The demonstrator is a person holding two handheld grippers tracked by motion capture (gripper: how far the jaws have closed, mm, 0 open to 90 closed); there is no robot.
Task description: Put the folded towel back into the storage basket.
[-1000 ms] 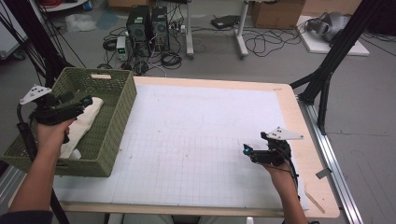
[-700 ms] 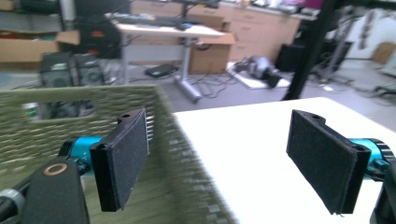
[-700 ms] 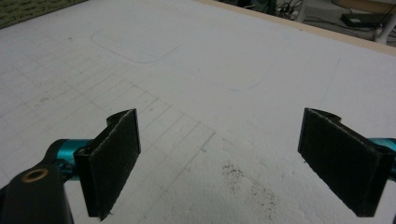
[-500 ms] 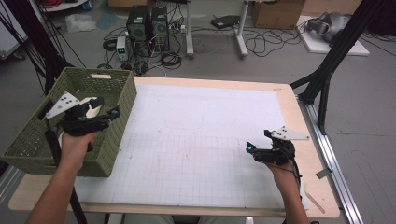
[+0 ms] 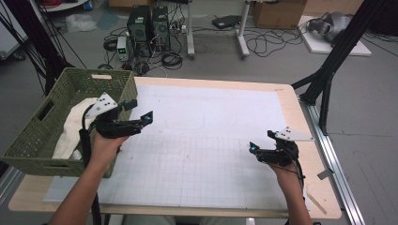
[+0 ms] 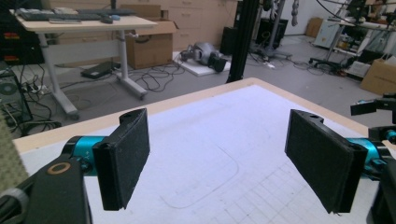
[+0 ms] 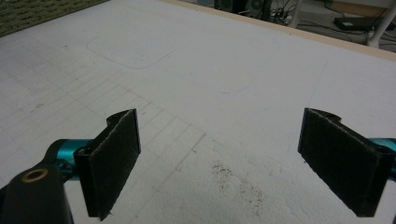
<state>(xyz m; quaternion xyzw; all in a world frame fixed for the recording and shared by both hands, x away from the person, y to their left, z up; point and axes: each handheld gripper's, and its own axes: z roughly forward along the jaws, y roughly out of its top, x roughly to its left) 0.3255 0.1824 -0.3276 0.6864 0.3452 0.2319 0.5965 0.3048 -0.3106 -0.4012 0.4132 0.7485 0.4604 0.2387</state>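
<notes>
While a second ago your left gripper [image 5: 138,110] held the cream folded cloth [image 5: 75,123] inside the green woven plastic basket [image 5: 115,79], it now hovers beside that basket, jaws apart and empty; your right gripper [image 5: 261,141] waits far right of it, jaws apart, the drop apparently done.
</notes>
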